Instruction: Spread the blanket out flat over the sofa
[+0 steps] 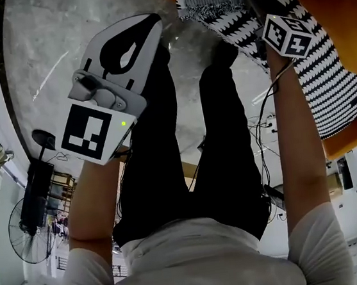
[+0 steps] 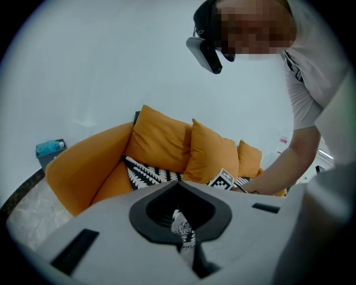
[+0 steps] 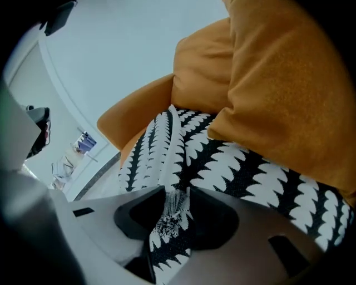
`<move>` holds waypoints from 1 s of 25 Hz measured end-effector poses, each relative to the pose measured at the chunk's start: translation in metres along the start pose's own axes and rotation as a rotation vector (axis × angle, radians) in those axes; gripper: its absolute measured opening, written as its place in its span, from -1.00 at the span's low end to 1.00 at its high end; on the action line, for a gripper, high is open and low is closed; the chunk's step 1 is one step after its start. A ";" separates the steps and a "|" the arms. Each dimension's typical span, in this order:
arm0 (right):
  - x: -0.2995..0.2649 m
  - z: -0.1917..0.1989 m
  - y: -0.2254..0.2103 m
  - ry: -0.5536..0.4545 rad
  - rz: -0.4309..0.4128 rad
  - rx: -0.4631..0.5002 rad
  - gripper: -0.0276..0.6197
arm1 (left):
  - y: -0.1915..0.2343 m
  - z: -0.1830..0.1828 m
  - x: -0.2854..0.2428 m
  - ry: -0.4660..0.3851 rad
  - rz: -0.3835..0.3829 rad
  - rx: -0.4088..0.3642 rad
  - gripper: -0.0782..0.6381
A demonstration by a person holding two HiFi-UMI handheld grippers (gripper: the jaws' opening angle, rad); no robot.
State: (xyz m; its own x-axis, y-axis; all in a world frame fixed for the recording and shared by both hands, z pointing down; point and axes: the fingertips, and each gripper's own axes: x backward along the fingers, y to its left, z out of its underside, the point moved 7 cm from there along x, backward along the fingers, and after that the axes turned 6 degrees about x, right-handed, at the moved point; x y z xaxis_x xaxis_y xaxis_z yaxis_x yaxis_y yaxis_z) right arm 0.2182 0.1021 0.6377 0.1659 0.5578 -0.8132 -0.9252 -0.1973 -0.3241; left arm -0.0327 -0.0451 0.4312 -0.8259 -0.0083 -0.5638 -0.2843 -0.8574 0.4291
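Observation:
A black-and-white patterned blanket (image 1: 297,59) lies along the seat of the orange sofa (image 2: 83,167), in front of its orange cushions (image 2: 214,150). My left gripper (image 2: 181,224) is shut on a small fold of the blanket's edge and is held off the sofa, over the floor (image 1: 142,30). Further right, my right gripper (image 3: 171,214) is down at the seat with a bunched edge of the blanket (image 3: 233,167) pinched between its jaws, just below a cushion (image 3: 278,83). In the head view the right gripper (image 1: 253,7) reaches to the blanket at the top.
My legs in black trousers (image 1: 165,140) stand on the grey stone floor (image 1: 44,45) between the two arms. A floor fan (image 1: 28,231) and a black box (image 1: 35,188) are at the left. Cables (image 1: 263,122) lie at the right. A blue box (image 2: 50,147) sits behind the sofa arm.

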 end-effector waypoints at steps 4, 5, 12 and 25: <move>-0.007 0.005 0.009 0.015 0.004 0.026 -0.49 | 0.002 0.006 -0.001 0.003 0.003 0.009 -0.76; -0.006 0.005 0.010 0.020 0.011 0.037 -0.59 | 0.002 0.007 -0.001 0.001 0.004 0.012 -0.76; 0.011 -0.003 0.033 0.012 0.016 0.128 -0.80 | 0.000 0.010 0.006 -0.015 -0.006 0.048 -0.76; 0.001 -0.076 0.220 0.039 -0.184 0.394 -0.81 | 0.044 -0.001 0.087 -0.118 -0.108 0.168 -0.76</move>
State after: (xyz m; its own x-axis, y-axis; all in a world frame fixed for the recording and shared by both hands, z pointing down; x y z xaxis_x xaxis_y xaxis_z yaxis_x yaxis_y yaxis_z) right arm 0.0408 -0.0022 0.5285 0.3461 0.5226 -0.7792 -0.9373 0.2296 -0.2624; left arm -0.1170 -0.0836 0.4001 -0.8346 0.1480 -0.5307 -0.4435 -0.7520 0.4877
